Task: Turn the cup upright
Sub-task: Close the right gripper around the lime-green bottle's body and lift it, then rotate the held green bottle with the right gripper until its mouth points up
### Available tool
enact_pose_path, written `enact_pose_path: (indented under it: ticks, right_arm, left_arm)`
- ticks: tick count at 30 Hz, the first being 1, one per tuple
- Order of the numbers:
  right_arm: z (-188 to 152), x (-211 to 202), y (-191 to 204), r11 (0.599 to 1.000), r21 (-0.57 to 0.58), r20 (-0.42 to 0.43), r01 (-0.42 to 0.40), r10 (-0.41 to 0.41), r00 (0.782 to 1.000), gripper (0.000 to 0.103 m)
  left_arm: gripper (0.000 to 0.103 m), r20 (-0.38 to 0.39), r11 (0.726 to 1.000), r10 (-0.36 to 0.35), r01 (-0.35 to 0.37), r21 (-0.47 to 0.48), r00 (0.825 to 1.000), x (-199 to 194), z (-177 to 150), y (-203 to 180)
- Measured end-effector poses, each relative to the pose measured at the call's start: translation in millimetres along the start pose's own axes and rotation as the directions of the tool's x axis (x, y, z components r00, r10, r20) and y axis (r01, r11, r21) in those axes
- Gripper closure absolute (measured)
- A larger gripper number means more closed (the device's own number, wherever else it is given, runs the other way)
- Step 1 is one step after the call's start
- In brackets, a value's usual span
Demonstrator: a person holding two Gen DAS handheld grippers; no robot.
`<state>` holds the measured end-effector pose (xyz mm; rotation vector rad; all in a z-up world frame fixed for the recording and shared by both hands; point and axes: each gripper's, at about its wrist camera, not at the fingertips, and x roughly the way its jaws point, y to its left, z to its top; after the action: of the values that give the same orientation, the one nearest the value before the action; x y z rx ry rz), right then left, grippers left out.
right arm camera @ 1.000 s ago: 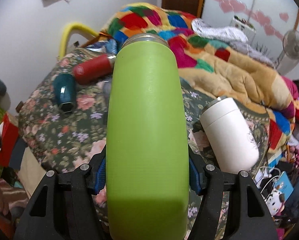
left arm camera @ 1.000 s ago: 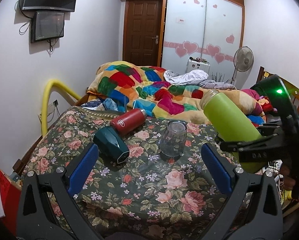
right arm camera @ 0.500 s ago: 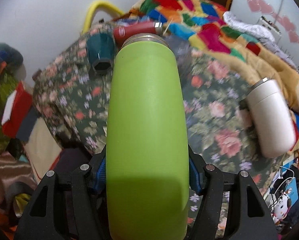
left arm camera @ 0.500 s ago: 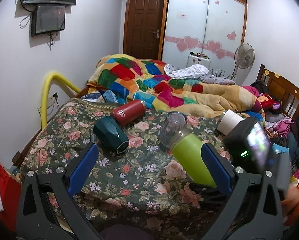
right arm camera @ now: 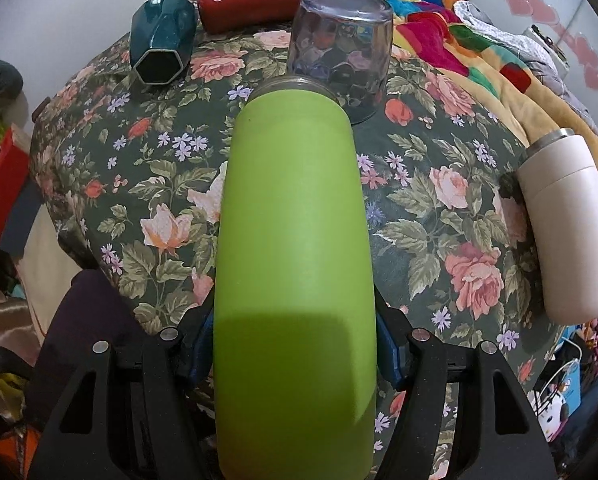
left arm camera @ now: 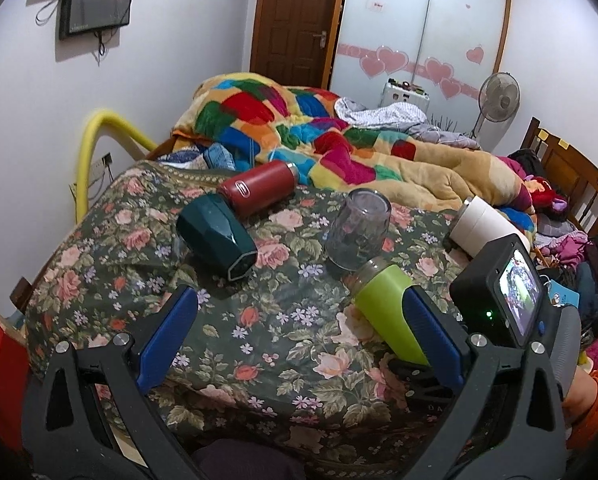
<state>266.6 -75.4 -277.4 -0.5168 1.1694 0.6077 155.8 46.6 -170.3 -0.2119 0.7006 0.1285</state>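
On the floral cloth [right arm camera: 475, 216], green cup [right arm camera: 295, 240] clamped by right gripper [right arm camera: 295, 344]

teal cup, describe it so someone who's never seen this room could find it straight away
Start at the floral bedspread at the bed's near end, in front of the patchwork quilt. Toward its left side, the teal cup lies tipped over, just in front of the red bottle. Alone among its neighbours it has faceted sides and a hexagonal open mouth.
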Motion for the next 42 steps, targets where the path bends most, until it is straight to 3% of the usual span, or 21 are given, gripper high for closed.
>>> enact_pose_path:
  ticks: [6, 12, 15, 17, 20, 26, 30, 32, 36, 42]
  right_arm:
    - [-6, -12, -1, 1.0, 0.012, 0.02, -0.014, 0.013, 1.0, 0.041]
    - [-19, -46, 0, 1.0, 0.023, 0.094, -0.019, 0.016, 0.995, 0.041]
    - [-29, -68, -7, 0.999, 0.051, 0.146, -0.009, 0.002, 0.989, 0.041]
    - [-38, -85, -14, 0.997, 0.076, 0.183, 0.008, -0.022, 0.983, 0.041]
    - [-51, -108, -27, 0.992, 0.118, 0.231, 0.044, -0.071, 0.97, 0.04]
    - [-78, -134, -48, 0.976, 0.211, 0.3, 0.06, -0.123, 0.946, 0.038]
    - [-93, -141, -55, 0.966, 0.251, 0.33, 0.057, -0.141, 0.934, 0.038]
    - [-99, -142, -57, 0.963, 0.266, 0.341, 0.034, -0.127, 0.932, 0.038]
    - [-108, -143, -63, 0.959, 0.285, 0.356, 0.006, -0.112, 0.928, 0.038]
    - [-119, -145, -67, 0.951, 0.309, 0.364, -0.003, -0.115, 0.924, 0.038]
  left_arm:
    - [0.0, -0.041, 1.0, -0.004, 0.004, -0.008, 0.999, 10, -2, -2]
    - [0.0, -0.13, 0.997, -0.06, 0.054, -0.056, 0.99, 29, -1, -8]
    - [0.001, -0.206, 0.994, -0.101, 0.089, -0.068, 0.973, 48, -7, -17]
    - [0.007, -0.257, 0.992, -0.117, 0.101, -0.076, 0.959, 61, -12, -25]
    - [0.015, -0.338, 0.986, -0.155, 0.124, -0.11, 0.928, 80, -20, -37]
    - [0.02, -0.403, 0.978, -0.188, 0.132, -0.162, 0.896, 97, -25, -54]
    - [0.021, -0.44, 0.989, -0.119, 0.065, -0.135, 0.89, 109, -26, -63]
    - [0.028, -0.455, 0.992, -0.095, 0.043, -0.122, 0.885, 116, -26, -65]
    - [0.029, -0.476, 0.993, -0.074, 0.02, -0.119, 0.877, 127, -24, -69]
    - [0.037, -0.448, 1.0, -0.018, 0.007, -0.026, 0.894, 132, -16, -89]
